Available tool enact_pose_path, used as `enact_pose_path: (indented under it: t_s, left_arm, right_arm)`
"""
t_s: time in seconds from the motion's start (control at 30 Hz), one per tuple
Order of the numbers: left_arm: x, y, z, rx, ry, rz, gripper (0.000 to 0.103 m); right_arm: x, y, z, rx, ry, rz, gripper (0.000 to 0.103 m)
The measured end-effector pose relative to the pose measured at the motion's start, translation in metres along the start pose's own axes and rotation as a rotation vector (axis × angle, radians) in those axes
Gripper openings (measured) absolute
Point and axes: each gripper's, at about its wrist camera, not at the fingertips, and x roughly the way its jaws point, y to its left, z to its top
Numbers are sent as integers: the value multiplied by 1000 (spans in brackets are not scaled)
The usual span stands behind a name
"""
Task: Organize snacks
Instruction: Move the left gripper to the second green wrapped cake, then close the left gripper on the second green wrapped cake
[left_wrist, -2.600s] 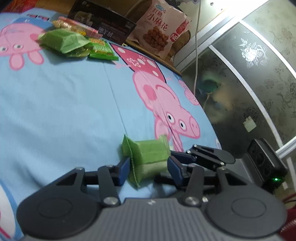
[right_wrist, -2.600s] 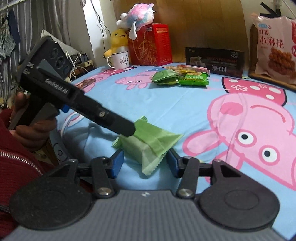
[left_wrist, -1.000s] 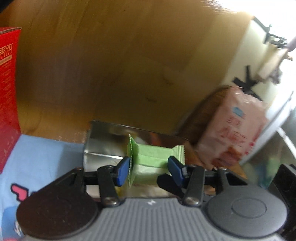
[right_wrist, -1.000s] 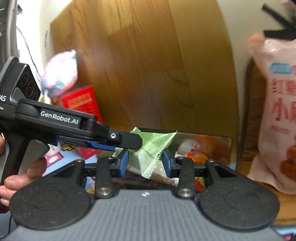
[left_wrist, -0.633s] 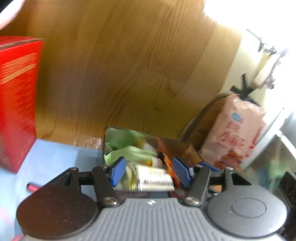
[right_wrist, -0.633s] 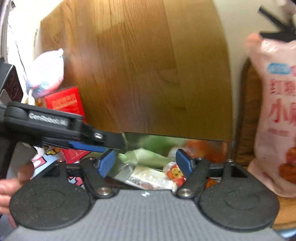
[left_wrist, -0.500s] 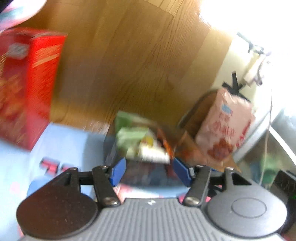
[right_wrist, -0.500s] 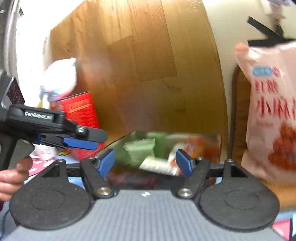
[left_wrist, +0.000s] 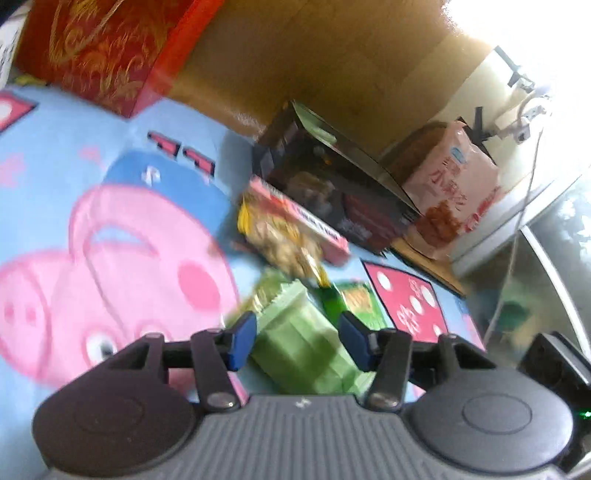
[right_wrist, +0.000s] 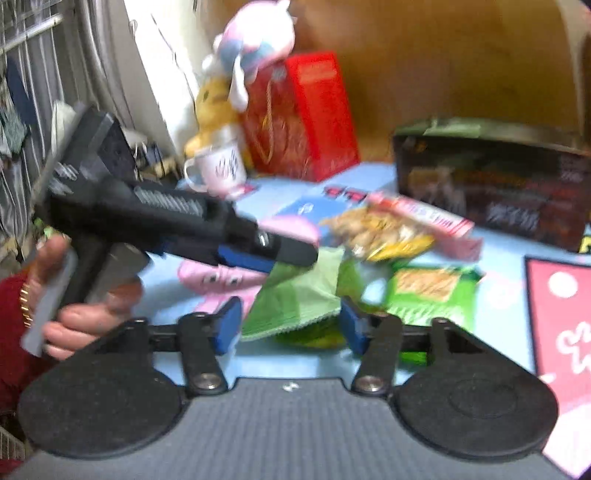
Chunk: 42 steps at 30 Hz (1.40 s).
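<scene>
With some snacks already lying in the dark box (right_wrist: 491, 184), both tools, left (left_wrist: 297, 341) and right (right_wrist: 291, 325), are closing unclenched around a green packet (left_wrist: 303, 343) lying on the bed (left_wrist: 55, 155), beside other loose snacks (right_wrist: 391, 229).

Obstacles, far side of bed: dark open box (right_wrist: 495, 184), red box (right_wrist: 306, 114) left of it, mug (right_wrist: 218, 170) and plush toys (right_wrist: 255, 44) further left. Middle: snack packets (right_wrist: 399, 225) heaped before the dark box. Free room: bare blue sheet (left_wrist: 66, 155) at left.
</scene>
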Motion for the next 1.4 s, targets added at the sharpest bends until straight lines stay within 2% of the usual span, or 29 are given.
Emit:
enact_pose_path:
  t_s: [0.1, 0.33, 0.53, 0.6, 0.73, 0.87, 1.03, 1.2, 1.27, 1.33, 1.4]
  left_arm:
    - [-11, -11, -22, 42, -1, 20, 49]
    - [-32, -39, -78, 99, 45, -42, 49]
    - [-35, -61, -111, 94, 86, -115, 51]
    - [-34, -66, -117, 103, 100, -124, 52]
    - [-38, -76, -121, 132, 116, -128, 54]
    - [-46, -79, -113, 159, 69, -100, 59]
    - [-30, -74, -99, 139, 82, -70, 60]
    - [-19, -78, -109, 147, 115, -71, 57]
    - [-19, -82, -117, 150, 147, -103, 56]
    - [-23, -89, -126, 194, 149, -96, 56]
    - [-27, -94, -134, 223, 163, -99, 56]
  right_arm:
    - [-6, 5, -4, 5, 18, 24, 54]
    - [-43, 13, -38, -12, 53, 44, 54]
    - [-85, 13, -67, 11, 9, -45, 64]
    - [-96, 17, -76, 10, -9, -93, 66]
    - [-116, 19, -89, 56, -42, -112, 72]
    - [-126, 27, -100, 45, -51, -140, 72]
    - [-115, 33, -98, 30, -37, -170, 72]
    - [-96, 44, -95, -57, -17, -217, 73]
    - [-95, 48, -96, -89, -9, -219, 67]
    - [-97, 49, -98, -112, -3, -235, 58]
    - [-103, 47, -100, -108, 5, -216, 57]
